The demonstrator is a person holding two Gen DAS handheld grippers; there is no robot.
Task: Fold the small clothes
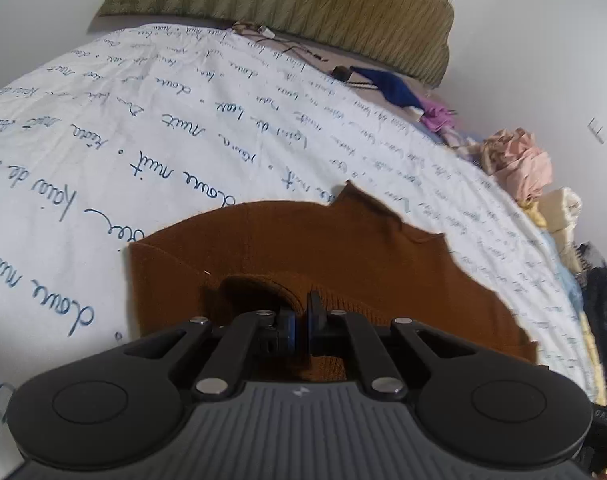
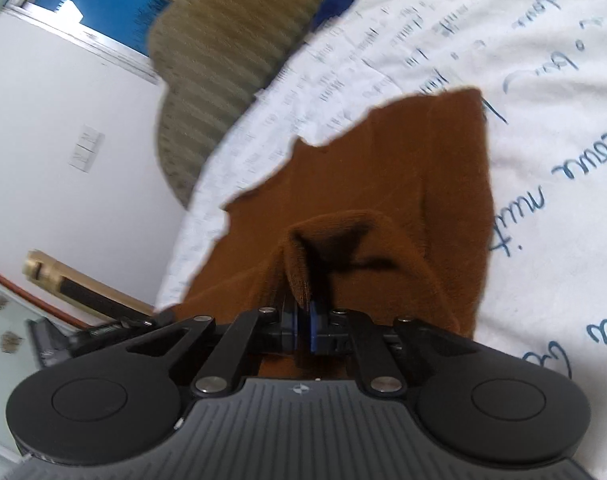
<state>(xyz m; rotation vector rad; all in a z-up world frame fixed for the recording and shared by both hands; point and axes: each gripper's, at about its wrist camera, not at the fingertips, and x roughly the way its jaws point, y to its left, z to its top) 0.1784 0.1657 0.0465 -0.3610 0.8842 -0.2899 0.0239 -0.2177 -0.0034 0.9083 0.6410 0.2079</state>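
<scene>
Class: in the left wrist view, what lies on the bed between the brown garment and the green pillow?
Only bare printed sheet lies between the brown garment and the green pillow, seen in the left wrist view.

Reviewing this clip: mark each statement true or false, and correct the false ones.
1. The garment is brown. True.
2. It lies on a plain blue sheet. False: the sheet is white with handwriting print.
3. The left claw is shut on the garment. True.
4. The right claw is wide open. False: it pinches a fold of the garment.
5. Other clothes are piled along the bed's edge. True.
</scene>
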